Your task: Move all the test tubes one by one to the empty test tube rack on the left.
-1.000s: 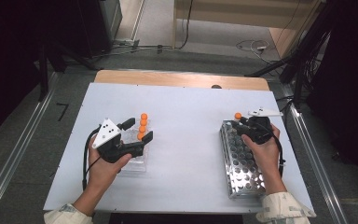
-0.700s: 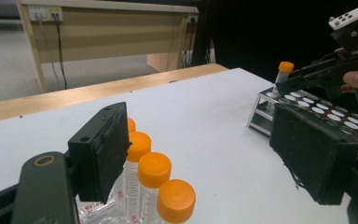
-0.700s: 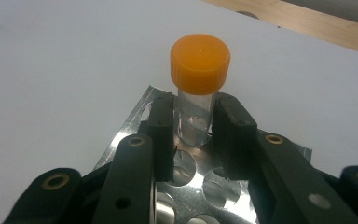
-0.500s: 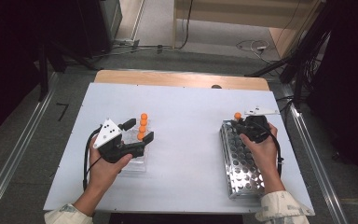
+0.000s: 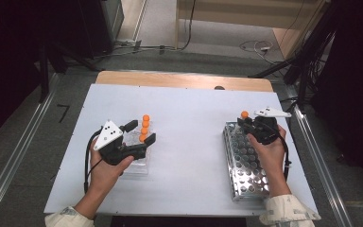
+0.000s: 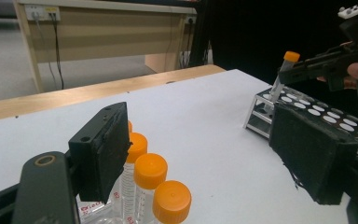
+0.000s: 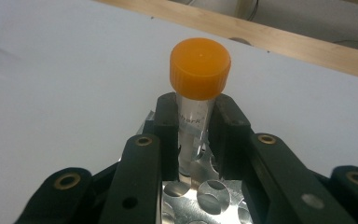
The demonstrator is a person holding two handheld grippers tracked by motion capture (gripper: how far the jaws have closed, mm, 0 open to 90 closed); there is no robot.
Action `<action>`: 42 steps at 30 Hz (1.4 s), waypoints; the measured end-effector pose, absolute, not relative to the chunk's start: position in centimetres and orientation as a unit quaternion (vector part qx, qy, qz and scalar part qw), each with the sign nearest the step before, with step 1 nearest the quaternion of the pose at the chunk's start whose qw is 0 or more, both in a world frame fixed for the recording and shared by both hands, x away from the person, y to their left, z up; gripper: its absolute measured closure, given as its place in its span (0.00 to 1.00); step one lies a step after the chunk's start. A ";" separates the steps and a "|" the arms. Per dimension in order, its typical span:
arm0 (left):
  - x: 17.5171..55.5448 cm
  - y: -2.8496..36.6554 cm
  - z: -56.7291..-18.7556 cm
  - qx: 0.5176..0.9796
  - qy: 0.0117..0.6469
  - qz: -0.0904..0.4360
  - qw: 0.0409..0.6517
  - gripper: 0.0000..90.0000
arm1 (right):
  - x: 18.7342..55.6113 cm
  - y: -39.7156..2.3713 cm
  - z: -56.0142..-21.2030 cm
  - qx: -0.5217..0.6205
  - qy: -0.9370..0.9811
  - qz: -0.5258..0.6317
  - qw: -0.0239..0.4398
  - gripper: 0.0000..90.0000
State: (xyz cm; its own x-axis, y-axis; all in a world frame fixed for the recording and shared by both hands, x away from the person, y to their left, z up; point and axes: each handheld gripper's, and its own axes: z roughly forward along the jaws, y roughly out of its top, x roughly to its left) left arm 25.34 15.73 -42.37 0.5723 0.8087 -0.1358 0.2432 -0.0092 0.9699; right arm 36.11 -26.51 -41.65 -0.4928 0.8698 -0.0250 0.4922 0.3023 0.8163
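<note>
One orange-capped tube (image 7: 196,95), light, slick and brittle, sits clamped below its cap in the right gripper (image 7: 195,133) over the steel rack (image 5: 246,165); left gripper (image 5: 139,133) gapes empty.

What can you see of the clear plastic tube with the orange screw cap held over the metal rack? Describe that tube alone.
The clear plastic tube with the orange screw cap is slim, see-through, with faint printed lettering on its wall and a ribbed round cap. It stands nearly upright, slightly tilted, at the far corner of the perforated metal rack. The right gripper is shut on it just below the cap, both black pads pressing its sides. Its lower end reaches down to a rack hole; how deep it sits is hidden.
</note>
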 end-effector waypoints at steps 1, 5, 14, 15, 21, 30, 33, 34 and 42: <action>25.3 15.7 -42.3 0.668 0.393 0.243 0.584 0.23 | 36.0 -26.6 -41.4 0.441 0.769 0.394 0.244 0.80; 25.2 15.7 -42.2 0.666 0.391 0.242 0.587 0.23 | 35.2 -26.7 -40.1 0.435 0.761 0.409 0.254 0.80; 24.8 15.2 -41.7 0.663 0.383 0.238 0.597 0.23 | 33.0 -25.3 -37.4 0.395 0.767 0.444 0.243 0.80; 24.7 15.1 -41.7 0.665 0.380 0.236 0.598 0.23 | 32.8 -24.7 -37.4 0.386 0.773 0.447 0.234 0.80; 24.5 14.5 -41.7 0.674 0.372 0.226 0.597 0.23 | 31.5 -20.7 -38.1 0.337 0.806 0.451 0.184 0.80; 23.9 12.6 -41.9 0.690 0.353 0.194 0.602 0.25 | 29.3 -14.8 -39.7 0.264 0.848 0.439 0.135 0.80; 23.6 11.9 -41.9 0.694 0.342 0.191 0.604 0.27 | 28.7 -13.3 -40.3 0.245 0.858 0.434 0.122 0.80; 23.5 11.7 -41.9 0.695 0.339 0.193 0.604 0.28 | 28.5 -12.8 -40.5 0.239 0.862 0.433 0.116 0.80; 23.2 10.8 -42.3 0.711 0.319 0.189 0.598 0.46 | 27.2 -10.3 -41.3 0.205 0.876 0.426 0.098 0.80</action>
